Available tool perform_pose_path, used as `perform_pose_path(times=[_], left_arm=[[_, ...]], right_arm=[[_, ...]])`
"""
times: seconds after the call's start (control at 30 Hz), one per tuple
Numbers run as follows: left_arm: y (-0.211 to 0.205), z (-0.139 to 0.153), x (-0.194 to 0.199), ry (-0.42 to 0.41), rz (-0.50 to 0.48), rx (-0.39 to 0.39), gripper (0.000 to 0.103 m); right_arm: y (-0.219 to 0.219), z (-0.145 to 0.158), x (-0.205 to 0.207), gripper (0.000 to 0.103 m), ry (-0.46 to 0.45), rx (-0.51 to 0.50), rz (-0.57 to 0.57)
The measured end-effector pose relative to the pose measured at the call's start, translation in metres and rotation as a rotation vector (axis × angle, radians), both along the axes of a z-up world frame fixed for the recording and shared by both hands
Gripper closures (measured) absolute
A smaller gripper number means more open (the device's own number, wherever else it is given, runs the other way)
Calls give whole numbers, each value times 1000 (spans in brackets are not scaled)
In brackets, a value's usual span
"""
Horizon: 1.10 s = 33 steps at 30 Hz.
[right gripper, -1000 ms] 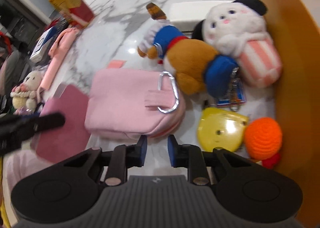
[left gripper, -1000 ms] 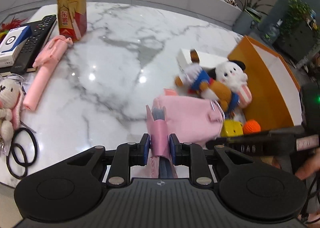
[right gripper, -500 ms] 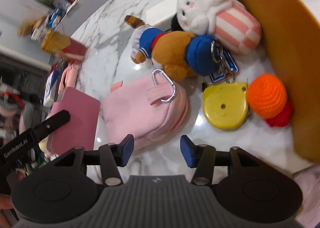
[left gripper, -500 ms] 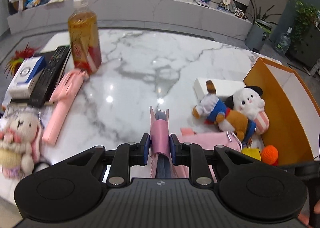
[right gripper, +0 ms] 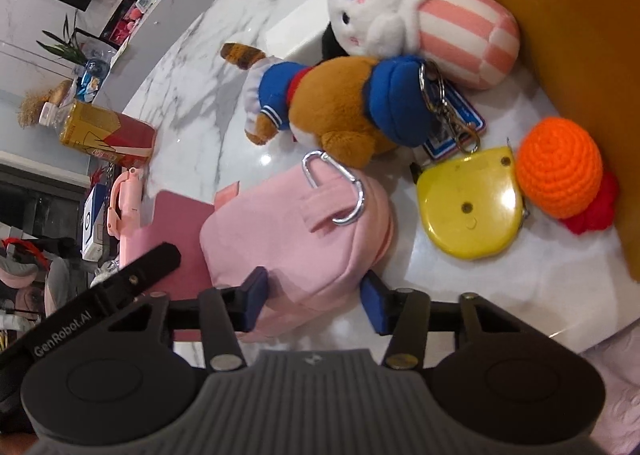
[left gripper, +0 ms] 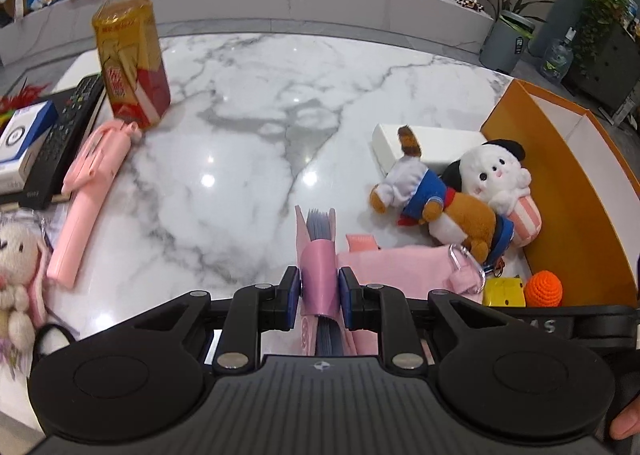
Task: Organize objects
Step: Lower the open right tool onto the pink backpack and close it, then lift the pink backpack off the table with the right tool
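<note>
My left gripper [left gripper: 319,291] is shut on a pink notebook [left gripper: 316,231], held on edge above the marble table [left gripper: 248,143]. Just to its right lies a pink pouch [right gripper: 296,231] with a silver carabiner [right gripper: 336,191]. My right gripper [right gripper: 314,297] straddles the pouch's near end and its jaws are closing. The left pad touches the fabric; the right pad stands clear of it. Beyond the pouch lie a brown plush in blue sailor clothes [right gripper: 340,107], a white plush with a striped body [right gripper: 400,7], a yellow tape measure [right gripper: 468,207] and an orange crochet ball [right gripper: 558,167].
An orange box [left gripper: 576,191] walls the right side, with a white box [left gripper: 424,139] behind the plushes. At the left stand a tea bottle [left gripper: 130,59], a pink stick-shaped gadget [left gripper: 84,191], a remote [left gripper: 64,135], a blue-white carton [left gripper: 20,135] and a bunny plush [left gripper: 16,255].
My right gripper rolled, its jaws spread and came around the pouch's near end. My left gripper drew back from the pouch with the notebook still in it.
</note>
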State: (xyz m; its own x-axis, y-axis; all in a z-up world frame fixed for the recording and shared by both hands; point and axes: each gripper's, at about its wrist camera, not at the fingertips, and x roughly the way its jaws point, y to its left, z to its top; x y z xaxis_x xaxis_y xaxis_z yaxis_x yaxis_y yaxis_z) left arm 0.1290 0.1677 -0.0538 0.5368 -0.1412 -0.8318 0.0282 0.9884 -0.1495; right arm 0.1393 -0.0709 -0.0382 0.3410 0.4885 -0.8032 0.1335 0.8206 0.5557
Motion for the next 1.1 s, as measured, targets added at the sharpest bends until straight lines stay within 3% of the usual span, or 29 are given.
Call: perform_pose_path(times=[0.17, 0.33, 0.57, 0.77, 0.87, 1.03, 1.1], left_arm=[[5, 7, -8, -6, 13, -9, 79], [-2, 17, -12, -31, -11, -41, 79], [-31, 9, -21, -6, -69, -119, 79], [-27, -12, -25, 33, -26, -172, 79], [-20, -12, -27, 33, 2, -194, 79], [-18, -11, -27, 29, 2, -186, 79], [-18, -11, -26, 34, 2, -193, 78]], right_arm=[[-15, 27, -2, 77, -88, -42, 90], [-32, 64, 2, 79, -159, -161, 281], [-22, 83, 2, 79, -246, -304, 376], [-13, 69, 7, 78, -203, -200, 337], [-12, 62, 9, 69, -182, -128, 293], [-1, 52, 7, 56, -163, -156, 265], [-3, 46, 7, 59, -154, -138, 242]])
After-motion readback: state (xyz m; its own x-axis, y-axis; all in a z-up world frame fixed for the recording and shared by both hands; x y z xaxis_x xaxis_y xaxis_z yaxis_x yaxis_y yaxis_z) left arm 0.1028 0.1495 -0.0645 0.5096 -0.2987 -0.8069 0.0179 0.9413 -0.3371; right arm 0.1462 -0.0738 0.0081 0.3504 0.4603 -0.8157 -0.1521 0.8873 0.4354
